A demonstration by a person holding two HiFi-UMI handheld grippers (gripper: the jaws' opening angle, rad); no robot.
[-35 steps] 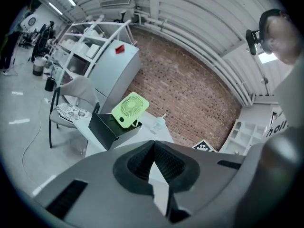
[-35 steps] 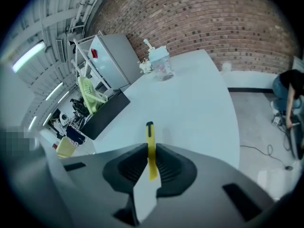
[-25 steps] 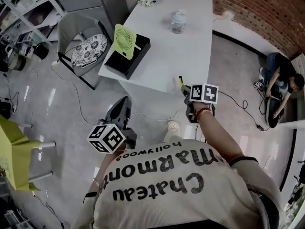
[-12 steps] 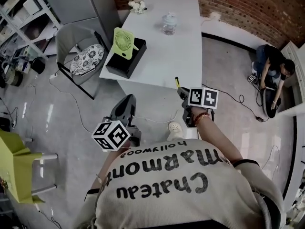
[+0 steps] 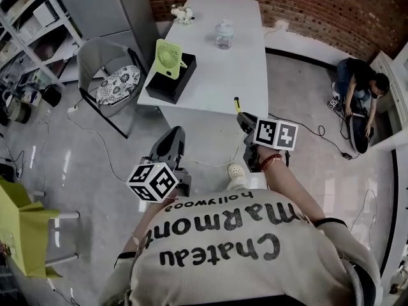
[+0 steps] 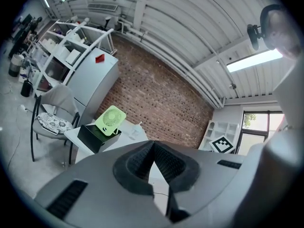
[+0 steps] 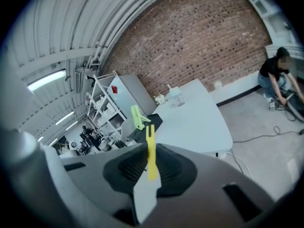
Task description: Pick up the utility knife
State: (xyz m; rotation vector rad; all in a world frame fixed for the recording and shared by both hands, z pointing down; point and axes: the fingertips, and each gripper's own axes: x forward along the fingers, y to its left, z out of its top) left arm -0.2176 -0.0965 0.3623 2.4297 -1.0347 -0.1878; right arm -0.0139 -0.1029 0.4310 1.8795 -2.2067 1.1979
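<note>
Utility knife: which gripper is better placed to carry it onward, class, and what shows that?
Right. The right gripper is shut on the utility knife, whose yellow end sticks out past the jaws. The left gripper is shut, with nothing between its jaws.

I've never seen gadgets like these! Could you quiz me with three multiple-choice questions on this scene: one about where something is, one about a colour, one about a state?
1. Where does the green fan stand?
A) under the white table
B) on the black box on the table
C) flat on the table, apart from the box

2. What colour is the utility knife in the right hand-held gripper?
A) red
B) blue
C) yellow

3. How is the left hand-held gripper?
A) shut and empty
B) wide open
C) clamped on the fan

Answers:
1 B: the head view shows it upright on the box.
2 C: a yellow body sticks out between the jaws.
3 A: its pads meet with nothing between them.
</note>
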